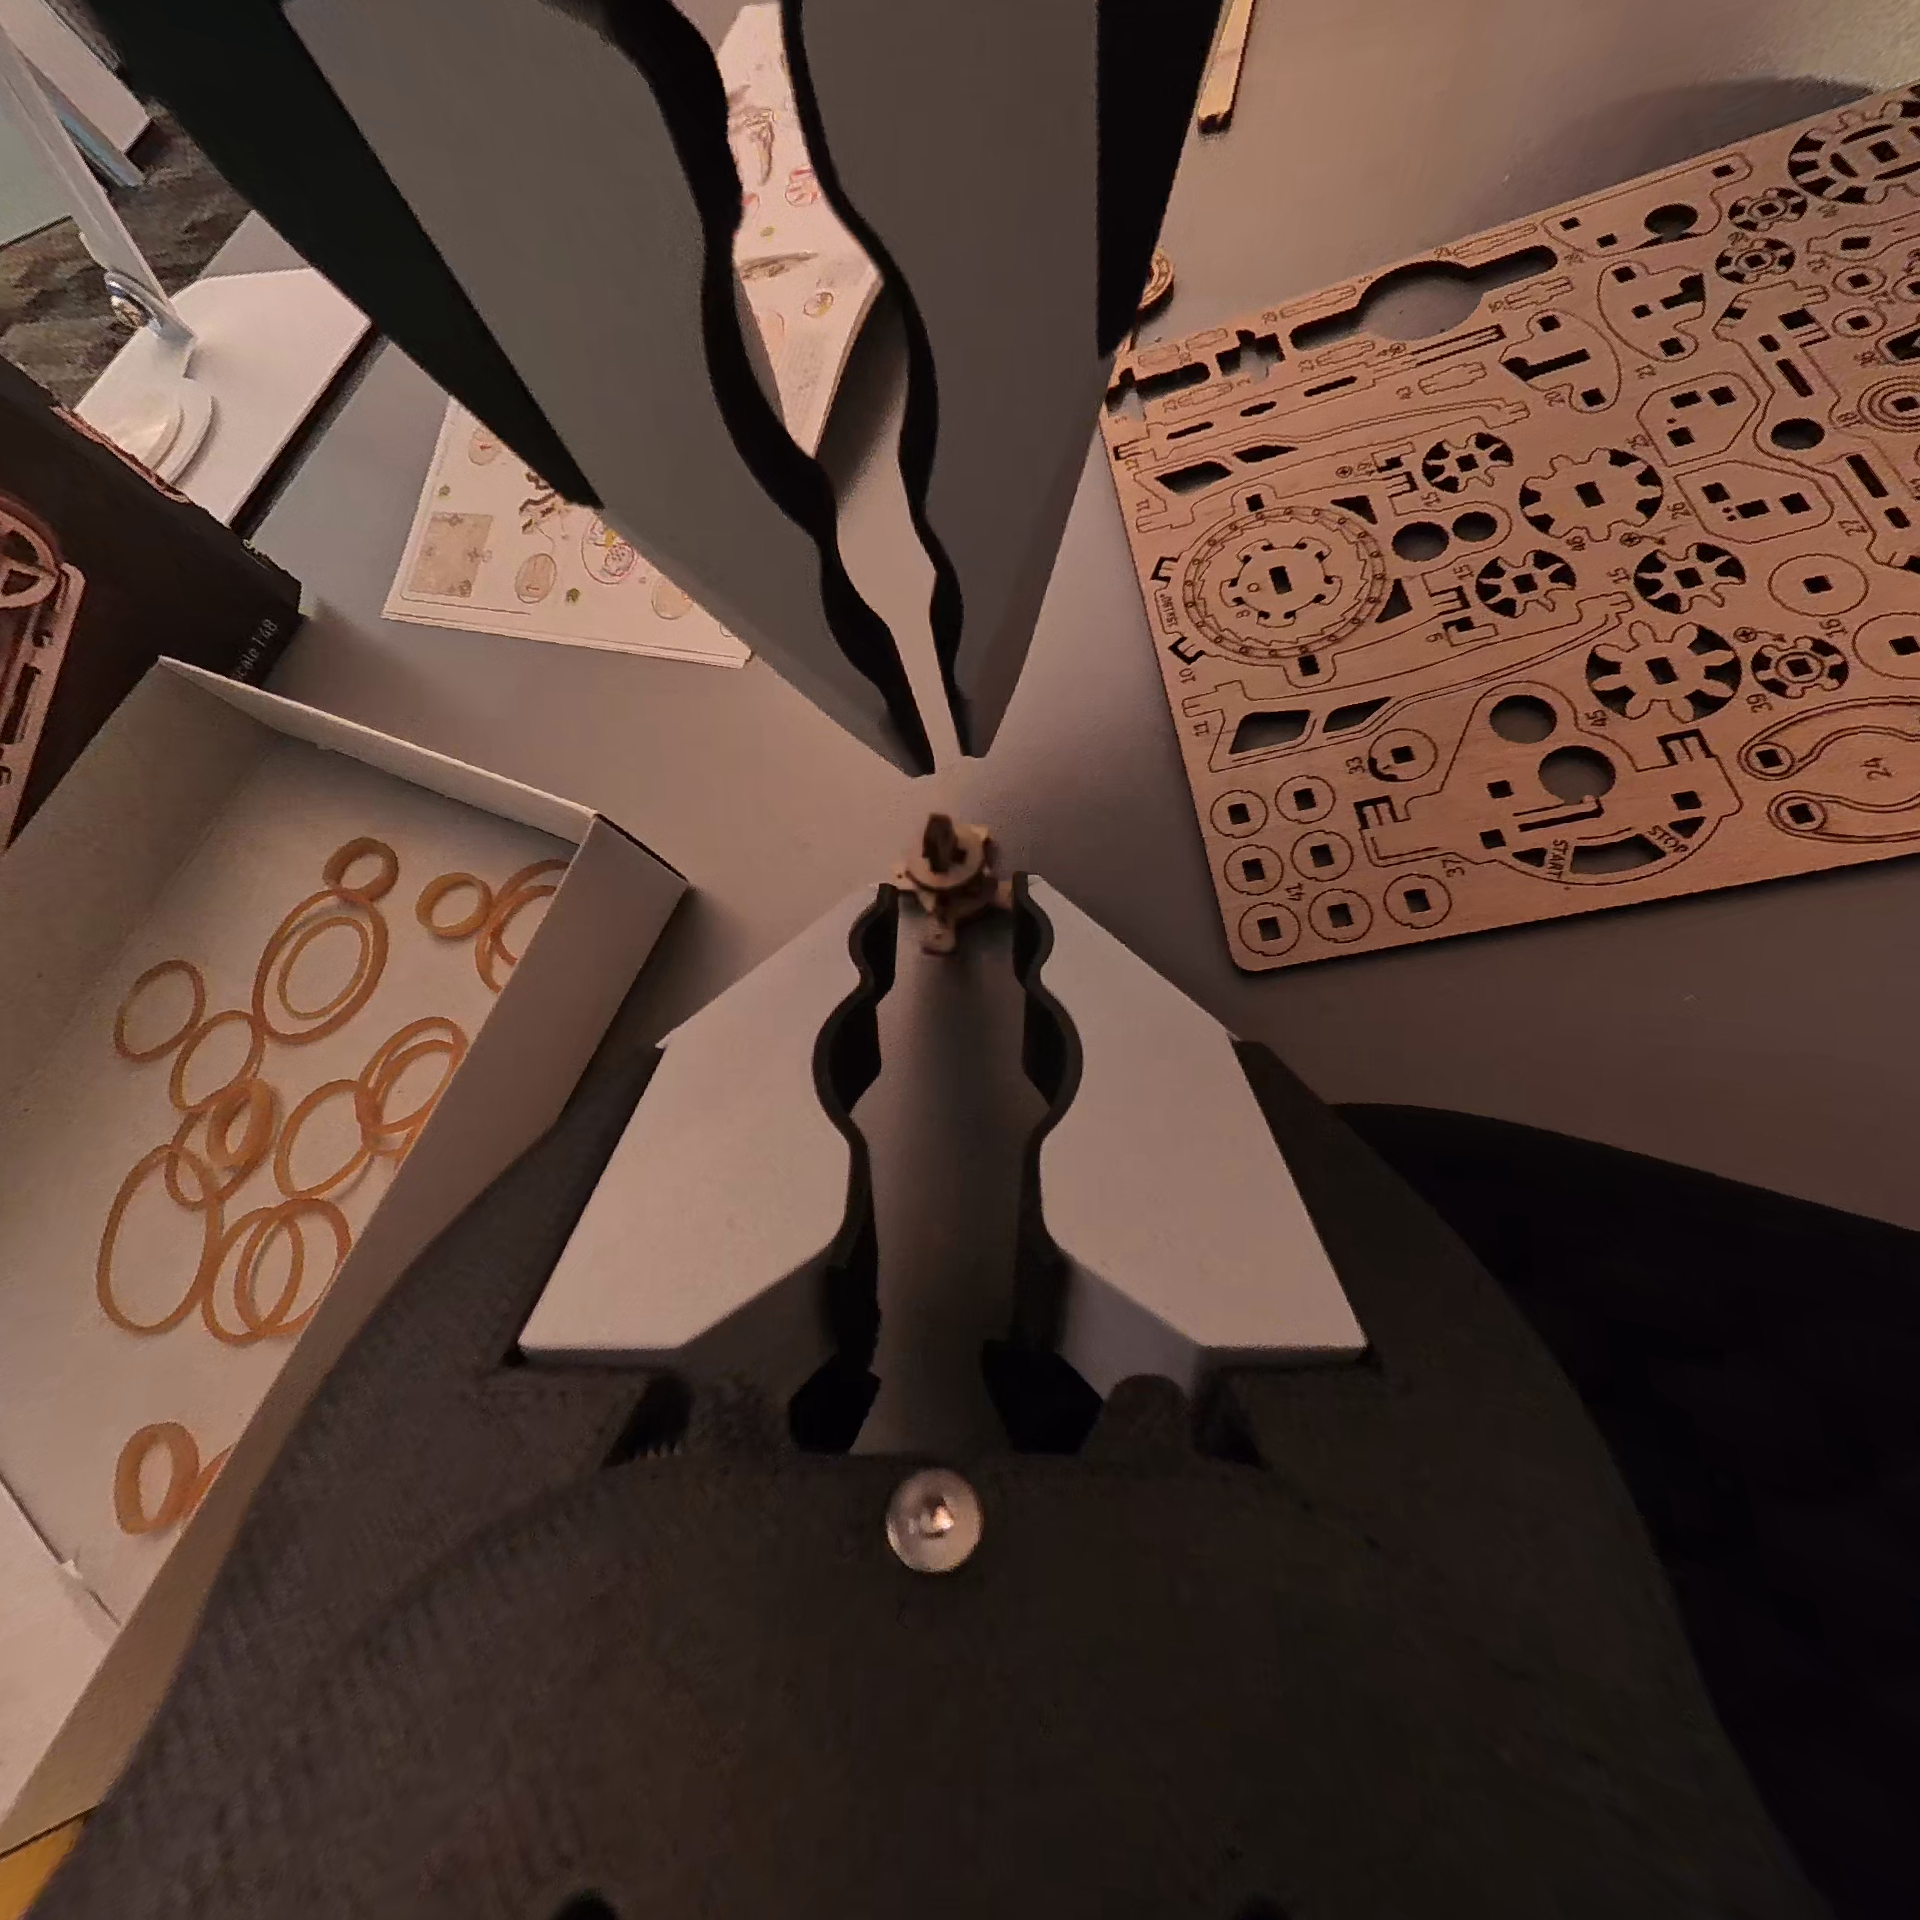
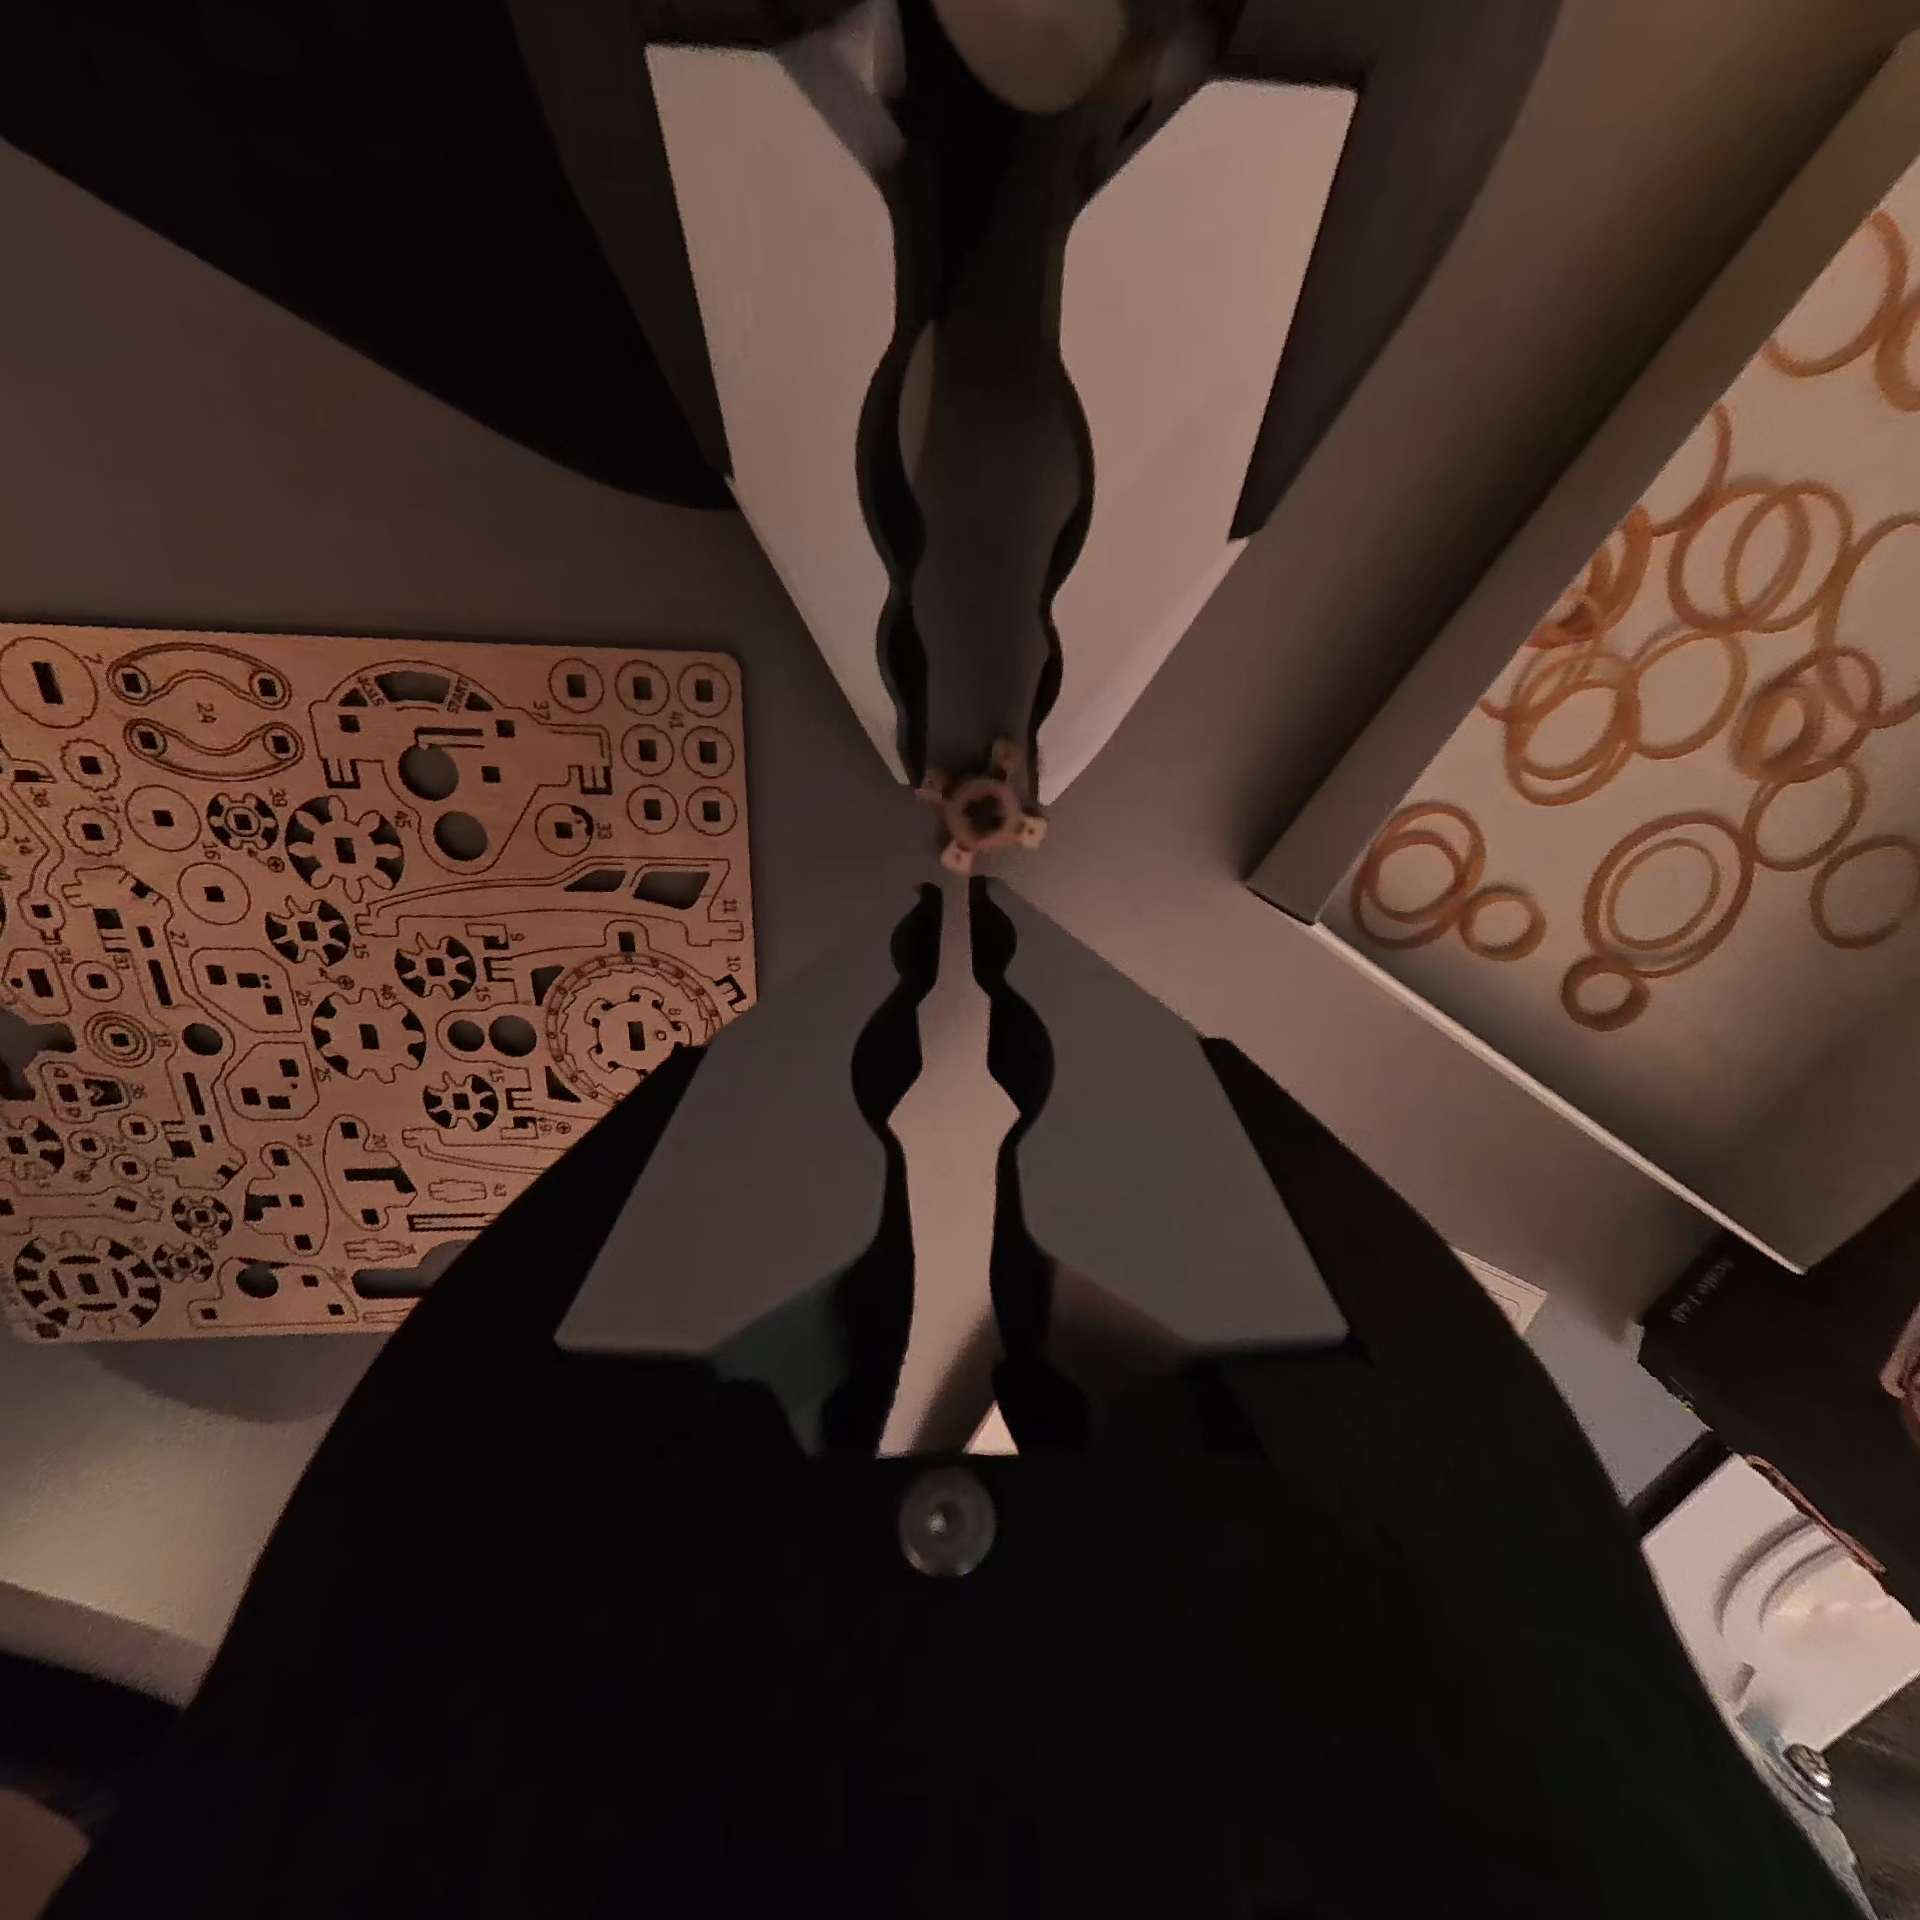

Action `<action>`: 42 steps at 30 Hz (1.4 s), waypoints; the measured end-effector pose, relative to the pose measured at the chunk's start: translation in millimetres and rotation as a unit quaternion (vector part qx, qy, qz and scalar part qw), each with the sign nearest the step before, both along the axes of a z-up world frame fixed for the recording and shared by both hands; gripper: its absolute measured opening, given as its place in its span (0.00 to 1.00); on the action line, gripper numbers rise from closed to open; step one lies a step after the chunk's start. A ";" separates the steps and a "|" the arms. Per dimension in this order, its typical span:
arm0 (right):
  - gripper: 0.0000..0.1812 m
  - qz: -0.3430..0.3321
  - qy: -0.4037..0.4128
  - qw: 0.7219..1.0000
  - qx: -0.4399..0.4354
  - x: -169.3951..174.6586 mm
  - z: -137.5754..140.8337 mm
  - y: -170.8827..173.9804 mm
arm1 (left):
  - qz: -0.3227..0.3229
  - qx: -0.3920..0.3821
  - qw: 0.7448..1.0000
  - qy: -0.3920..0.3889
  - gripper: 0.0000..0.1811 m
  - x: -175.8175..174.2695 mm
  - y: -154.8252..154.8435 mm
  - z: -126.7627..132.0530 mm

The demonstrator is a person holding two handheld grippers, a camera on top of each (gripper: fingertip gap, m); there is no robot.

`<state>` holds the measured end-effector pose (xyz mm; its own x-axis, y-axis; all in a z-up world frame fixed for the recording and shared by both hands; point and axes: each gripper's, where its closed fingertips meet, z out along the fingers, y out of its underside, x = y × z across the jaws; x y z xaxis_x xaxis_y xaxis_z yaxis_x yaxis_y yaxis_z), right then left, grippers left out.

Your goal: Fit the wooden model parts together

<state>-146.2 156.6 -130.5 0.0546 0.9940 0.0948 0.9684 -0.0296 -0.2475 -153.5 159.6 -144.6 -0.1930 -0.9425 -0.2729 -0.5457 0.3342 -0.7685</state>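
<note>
My left gripper (image 1: 951, 883) is shut on a small wooden gear-like hub (image 1: 951, 873) with a short peg sticking out of its top, held just above the grey table. In the right wrist view the hub (image 2: 982, 816) shows as a ring with several square teeth, gripped by the left gripper (image 2: 982, 779) coming from above. My right gripper (image 2: 951, 899) points at the hub from the opposite side, its tips a short way from it. Its jaws are nearly together and nothing shows between them. It enters the left wrist view from the top (image 1: 945, 758).
A laser-cut wooden parts sheet (image 1: 1558, 582) (image 2: 312, 987) lies flat on the table. A white open box (image 1: 623, 862) (image 2: 1299, 862) holds several tan rubber bands (image 1: 260, 1143) (image 2: 1714, 675). An instruction sheet (image 1: 540, 561) and a dark box (image 1: 156, 582) lie beyond. My two grippers' fingertips are within a few centimetres of each other.
</note>
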 end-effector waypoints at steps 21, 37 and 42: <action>0.04 0.039 0.032 0.999 0.010 -19.1 0.0 9.3 | 0.026 0.014 0.999 0.022 0.07 -5.1 6.7 -6.3; 0.01 0.007 0.023 1.000 0.011 -21.3 -6.3 10.8 | 0.040 0.006 0.999 0.013 0.12 -4.8 11.1 -2.9; 0.01 -0.002 0.018 1.000 -0.002 -16.3 -13.0 12.0 | 0.055 -0.016 0.998 0.017 0.13 -7.6 12.0 0.8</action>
